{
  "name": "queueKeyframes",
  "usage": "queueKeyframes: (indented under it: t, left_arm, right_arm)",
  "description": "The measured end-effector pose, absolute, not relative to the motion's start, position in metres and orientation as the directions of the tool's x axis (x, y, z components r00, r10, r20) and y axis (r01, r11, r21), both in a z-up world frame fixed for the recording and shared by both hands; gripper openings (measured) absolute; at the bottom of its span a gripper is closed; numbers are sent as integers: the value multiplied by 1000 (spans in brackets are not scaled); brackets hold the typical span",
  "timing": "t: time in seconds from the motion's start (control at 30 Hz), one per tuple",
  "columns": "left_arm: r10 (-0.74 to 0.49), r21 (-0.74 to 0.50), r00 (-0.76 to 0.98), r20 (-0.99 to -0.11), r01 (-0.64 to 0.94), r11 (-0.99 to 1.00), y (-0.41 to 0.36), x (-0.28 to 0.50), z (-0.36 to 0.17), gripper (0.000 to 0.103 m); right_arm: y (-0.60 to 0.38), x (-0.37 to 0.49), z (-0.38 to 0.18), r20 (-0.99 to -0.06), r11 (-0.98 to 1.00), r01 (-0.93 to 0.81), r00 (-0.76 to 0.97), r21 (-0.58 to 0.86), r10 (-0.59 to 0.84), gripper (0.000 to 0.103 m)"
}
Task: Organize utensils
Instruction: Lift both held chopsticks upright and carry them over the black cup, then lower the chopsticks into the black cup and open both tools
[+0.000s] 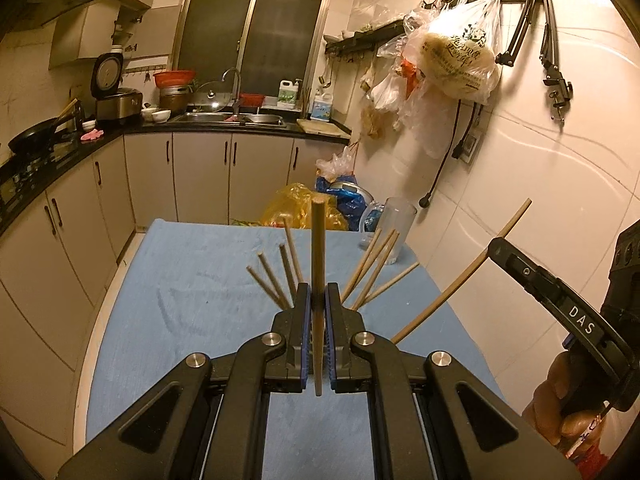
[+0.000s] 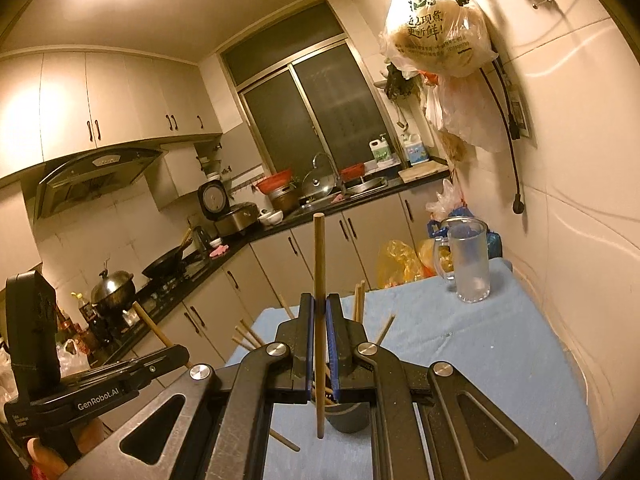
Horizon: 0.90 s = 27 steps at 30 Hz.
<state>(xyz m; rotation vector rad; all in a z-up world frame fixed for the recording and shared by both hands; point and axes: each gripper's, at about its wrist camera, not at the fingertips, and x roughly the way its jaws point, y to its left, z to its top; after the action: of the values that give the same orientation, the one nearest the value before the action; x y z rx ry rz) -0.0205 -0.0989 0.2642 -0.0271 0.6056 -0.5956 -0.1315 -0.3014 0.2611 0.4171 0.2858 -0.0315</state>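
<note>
Nearest each camera, the left gripper (image 1: 319,312) and the right gripper (image 2: 319,320) each had its fingers clamped on a single wooden chopstick (image 1: 318,280), held upright, probably lifted clear so it could be carried off for sorting. Just below them stood a dark holder cup (image 2: 349,416) on the blue-covered tabletop (image 1: 192,288), with the remaining chopsticks (image 1: 276,276) fanning out of it. Beyond the cup, near the wall, a clear glass mug (image 2: 468,260) waited empty, likely the destination.

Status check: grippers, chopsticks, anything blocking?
Left gripper shut on one chopstick. Right gripper shut on another chopstick. Remaining chopsticks stand in dark holder; glass mug empty. Blue cloth path clear.
</note>
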Motion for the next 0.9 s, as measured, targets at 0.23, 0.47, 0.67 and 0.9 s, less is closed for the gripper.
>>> queueKeyframes:
  t: [0.23,0.47,0.67,0.9]
  left_arm:
    - [-537,-188,666,-518,524,831,-106,-16,271,6]
    - [-541,-181,673,-504,530,828,-115,-10,281,6]
    - [-540,-176,682,-493,530,830,-121,-2,289,6]
    - [-525,-173,706,-475,510,842,-125,15,293,6]
  right_arm:
    - [-306,-129,266,-270,913,91,963,398,22,7]
    - [-311,-125,270,-261,909,98,965,405,12,7]
    - [-315,-120,273,-252,909,106,968,403,-1,7]
    - [-320,-104,272,-257,905,125,966,406,-18,7]
